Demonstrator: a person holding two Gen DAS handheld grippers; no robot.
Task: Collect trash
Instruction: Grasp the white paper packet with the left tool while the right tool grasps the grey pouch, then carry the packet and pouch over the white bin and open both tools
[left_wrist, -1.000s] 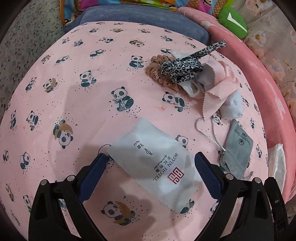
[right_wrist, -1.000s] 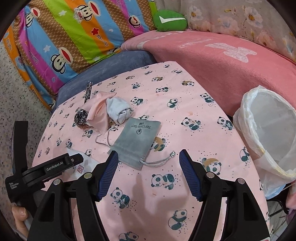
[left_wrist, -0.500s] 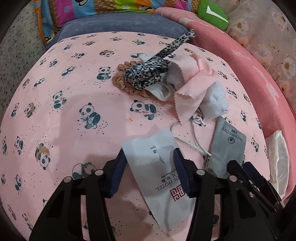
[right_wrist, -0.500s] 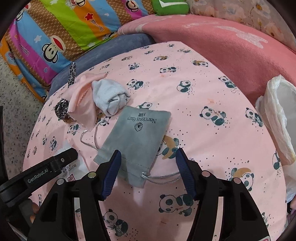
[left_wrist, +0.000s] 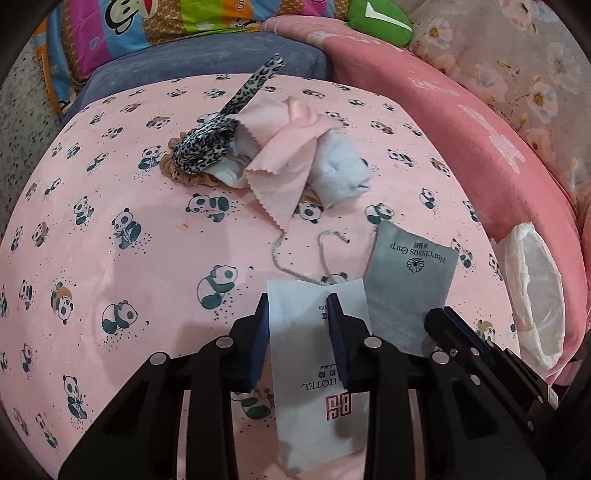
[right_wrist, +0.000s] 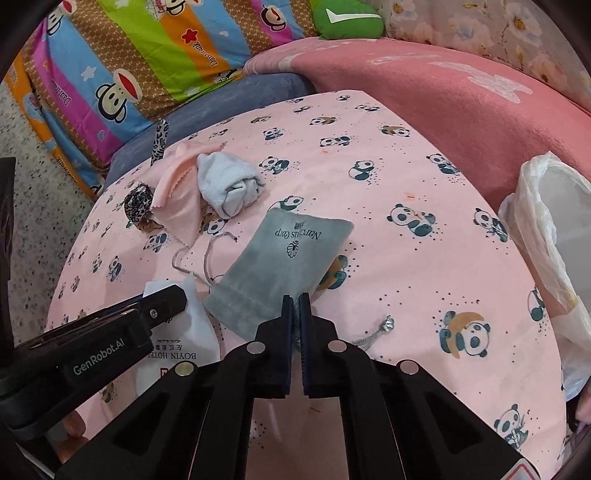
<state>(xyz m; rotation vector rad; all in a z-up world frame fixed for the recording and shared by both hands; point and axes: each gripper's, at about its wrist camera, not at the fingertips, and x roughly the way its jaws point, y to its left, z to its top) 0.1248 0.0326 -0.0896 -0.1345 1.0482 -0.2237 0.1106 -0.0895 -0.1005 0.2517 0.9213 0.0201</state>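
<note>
On the pink panda sheet (left_wrist: 129, 258) my left gripper (left_wrist: 297, 308) is shut on a white hotel packet (left_wrist: 317, 402), which bends up between its fingers. It also shows in the right wrist view (right_wrist: 184, 343). My right gripper (right_wrist: 294, 301) is shut on the near edge of a grey drawstring pouch (right_wrist: 284, 258); the pouch lies right of the packet in the left wrist view (left_wrist: 406, 284). A white trash bag (right_wrist: 554, 229) stands open at the right edge of the bed.
A pile of a leopard-print scrunchie (left_wrist: 207, 147), pink cloth (left_wrist: 284, 162) and a rolled white sock (left_wrist: 340, 173) lies farther back. A pink blanket (right_wrist: 443, 96), striped cartoon quilt (right_wrist: 129, 62) and green cushion (right_wrist: 343, 18) ring the far side.
Both grippers moved forward and closed: the left onto the hotel packet, the right onto the grey pouch's edge. The packet now curls up off the sheet.
</note>
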